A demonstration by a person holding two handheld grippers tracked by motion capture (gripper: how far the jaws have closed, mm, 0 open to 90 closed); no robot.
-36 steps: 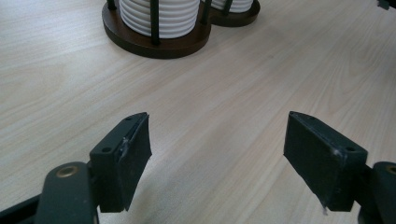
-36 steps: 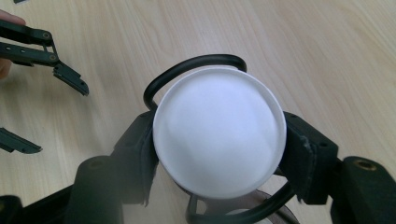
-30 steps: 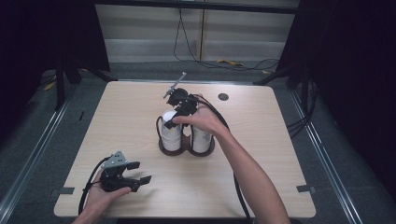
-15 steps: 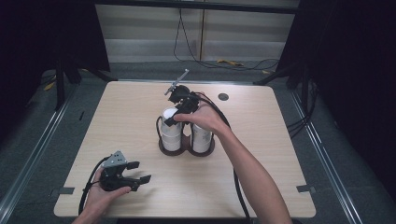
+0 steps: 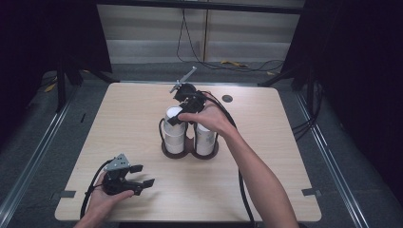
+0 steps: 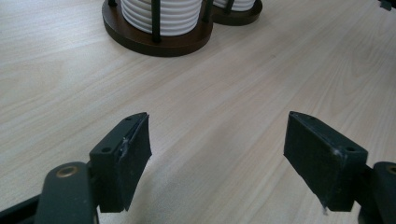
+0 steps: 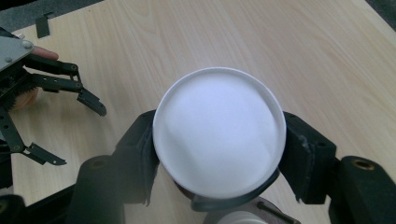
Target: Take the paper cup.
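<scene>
My table (image 5: 285,156) reads as pale wood-grain laminate, smooth, with a soft satin sheen. The cup holder base (image 6: 140,39) looks like dark brown wood, smooth and semi-matt; its upright rods (image 6: 155,21) appear black, thin, probably metal. The stacked cups (image 6: 159,11) are white and ribbed, paper or plastic, I cannot tell which. The top cup (image 7: 218,130) is matt white and smooth. Right gripper (image 7: 219,154) pads (image 7: 306,154) look like matt black rubber, scuffed at the edges. Left gripper (image 6: 219,158) pads (image 6: 123,158) look the same.
</scene>
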